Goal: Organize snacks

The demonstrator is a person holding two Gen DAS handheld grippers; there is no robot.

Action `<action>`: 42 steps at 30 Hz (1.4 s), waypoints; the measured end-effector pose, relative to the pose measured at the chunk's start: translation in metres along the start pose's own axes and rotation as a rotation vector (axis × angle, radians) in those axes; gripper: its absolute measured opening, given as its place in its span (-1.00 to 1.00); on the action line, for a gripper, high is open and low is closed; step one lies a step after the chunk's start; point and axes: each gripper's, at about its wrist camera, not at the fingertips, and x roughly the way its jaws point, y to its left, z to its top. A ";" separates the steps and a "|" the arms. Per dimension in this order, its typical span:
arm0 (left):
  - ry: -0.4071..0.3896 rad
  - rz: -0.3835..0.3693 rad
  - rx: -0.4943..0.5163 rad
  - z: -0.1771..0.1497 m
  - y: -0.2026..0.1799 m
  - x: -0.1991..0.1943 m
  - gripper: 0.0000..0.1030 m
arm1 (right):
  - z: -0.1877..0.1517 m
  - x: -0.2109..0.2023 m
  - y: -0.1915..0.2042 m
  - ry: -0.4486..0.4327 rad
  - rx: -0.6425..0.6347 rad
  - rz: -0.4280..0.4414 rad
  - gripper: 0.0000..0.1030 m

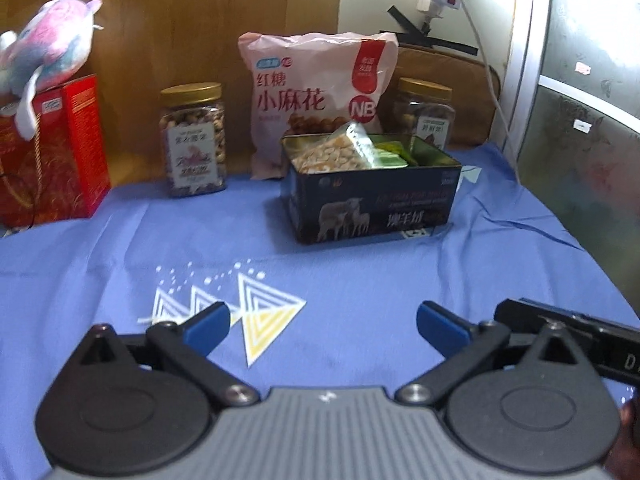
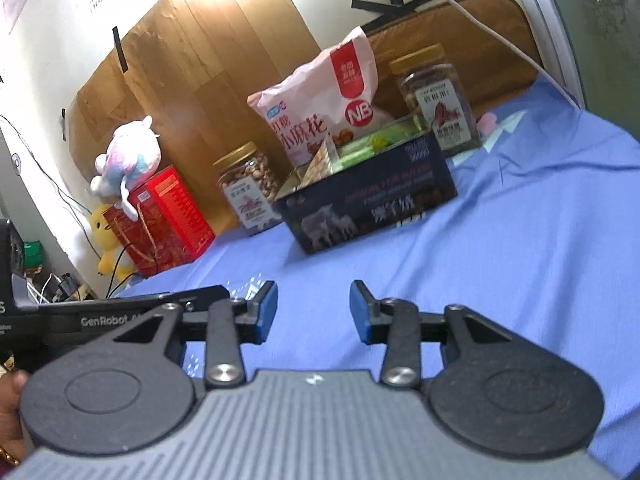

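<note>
Blue cloth covers the surface (image 1: 360, 272); the dark tin (image 1: 370, 200) at its far middle already holds small packets, while the pink bag (image 1: 316, 96) and two jars behind remain out. Left gripper (image 1: 322, 326) gapes wide, right gripper (image 2: 313, 312) half-open, both empty

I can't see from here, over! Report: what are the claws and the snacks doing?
Left claw open, empty. Right claw open, empty. Dark rectangular metal tin holds snack packets; pink snack bag stands behind it. Blue cloth between claws and tin bare.
</note>
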 end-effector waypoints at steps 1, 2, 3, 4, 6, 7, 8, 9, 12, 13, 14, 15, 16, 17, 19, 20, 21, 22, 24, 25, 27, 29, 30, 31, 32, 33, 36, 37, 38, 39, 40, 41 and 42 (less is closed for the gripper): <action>-0.001 0.013 0.001 -0.002 -0.001 -0.001 1.00 | -0.001 -0.002 0.001 0.001 0.001 0.000 -0.16; -0.003 0.028 0.001 -0.005 -0.002 -0.004 1.00 | -0.002 -0.003 0.001 0.001 0.003 -0.001 -0.14; -0.006 0.038 0.003 -0.007 -0.003 -0.006 1.00 | -0.003 -0.006 0.002 0.000 0.004 -0.001 -0.05; -0.009 0.049 0.004 -0.009 -0.004 -0.007 1.00 | -0.004 -0.008 0.003 -0.002 0.005 -0.003 0.00; -0.011 0.094 0.007 -0.012 -0.007 -0.009 1.00 | -0.005 -0.013 0.004 -0.010 -0.001 -0.011 0.15; -0.011 0.116 0.009 -0.013 -0.008 -0.009 1.00 | -0.006 -0.015 0.006 -0.013 -0.006 -0.020 0.16; -0.006 0.134 0.016 -0.014 -0.008 -0.009 1.00 | -0.006 -0.016 0.007 -0.013 -0.008 -0.028 0.20; 0.001 0.145 0.022 -0.015 -0.009 -0.008 1.00 | -0.006 -0.018 0.008 -0.015 -0.012 -0.033 0.21; 0.015 0.162 0.036 -0.019 -0.013 -0.009 1.00 | -0.008 -0.024 0.009 -0.028 -0.021 -0.032 0.21; 0.011 0.164 0.044 -0.020 -0.015 -0.011 1.00 | -0.008 -0.027 0.009 -0.032 -0.022 -0.030 0.21; 0.002 0.168 0.048 -0.021 -0.016 -0.013 1.00 | -0.009 -0.028 0.009 -0.036 -0.023 -0.029 0.22; -0.008 0.169 0.051 -0.022 -0.018 -0.015 1.00 | -0.009 -0.030 0.009 -0.039 -0.024 -0.030 0.22; -0.016 0.171 0.054 -0.022 -0.020 -0.017 1.00 | -0.010 -0.032 0.009 -0.043 -0.025 -0.031 0.22; -0.020 0.171 0.054 -0.023 -0.022 -0.018 1.00 | -0.010 -0.033 0.009 -0.046 -0.026 -0.033 0.22; -0.030 0.167 0.059 -0.022 -0.026 -0.021 1.00 | -0.010 -0.036 0.009 -0.053 -0.025 -0.035 0.22; -0.035 0.165 0.061 -0.022 -0.027 -0.023 1.00 | -0.009 -0.038 0.009 -0.057 -0.023 -0.034 0.22; -0.038 0.161 0.063 -0.022 -0.029 -0.025 1.00 | -0.009 -0.039 0.009 -0.061 -0.022 -0.034 0.22; -0.042 0.155 0.064 -0.022 -0.030 -0.026 1.00 | -0.009 -0.041 0.009 -0.065 -0.022 -0.034 0.23; -0.052 0.143 0.064 -0.021 -0.031 -0.030 1.00 | -0.009 -0.044 0.009 -0.073 -0.021 -0.032 0.23; -0.057 0.137 0.064 -0.022 -0.032 -0.032 1.00 | -0.009 -0.046 0.009 -0.077 -0.019 -0.029 0.23; -0.061 0.128 0.064 -0.022 -0.033 -0.035 1.00 | -0.008 -0.048 0.010 -0.083 -0.020 -0.025 0.23; -0.065 0.126 0.061 -0.023 -0.033 -0.037 1.00 | -0.008 -0.050 0.012 -0.089 -0.024 -0.020 0.23; -0.065 0.127 0.060 -0.023 -0.033 -0.038 1.00 | -0.008 -0.051 0.013 -0.092 -0.027 -0.018 0.23; -0.065 0.132 0.059 -0.023 -0.034 -0.038 1.00 | -0.009 -0.052 0.013 -0.094 -0.030 -0.016 0.23; -0.063 0.138 0.057 -0.024 -0.034 -0.038 1.00 | -0.009 -0.053 0.014 -0.095 -0.031 -0.013 0.23; -0.062 0.141 0.057 -0.024 -0.034 -0.039 1.00 | -0.009 -0.053 0.015 -0.095 -0.033 -0.011 0.24; -0.058 0.151 0.054 -0.025 -0.035 -0.039 1.00 | -0.010 -0.055 0.017 -0.096 -0.033 -0.005 0.24; -0.057 0.150 0.053 -0.025 -0.034 -0.039 1.00 | -0.010 -0.057 0.017 -0.098 -0.035 -0.002 0.24; -0.057 0.150 0.050 -0.026 -0.033 -0.039 1.00 | -0.010 -0.058 0.018 -0.101 -0.037 -0.001 0.24; -0.060 0.154 0.047 -0.026 -0.033 -0.039 1.00 | -0.010 -0.059 0.019 -0.105 -0.038 0.000 0.26; -0.064 0.157 0.044 -0.026 -0.032 -0.040 1.00 | -0.010 -0.059 0.020 -0.108 -0.039 0.002 0.26; -0.070 0.160 0.041 -0.027 -0.031 -0.040 1.00 | -0.010 -0.060 0.020 -0.109 -0.040 0.002 0.29; -0.075 0.162 0.039 -0.027 -0.030 -0.040 1.00 | -0.011 -0.060 0.021 -0.108 -0.042 0.003 0.31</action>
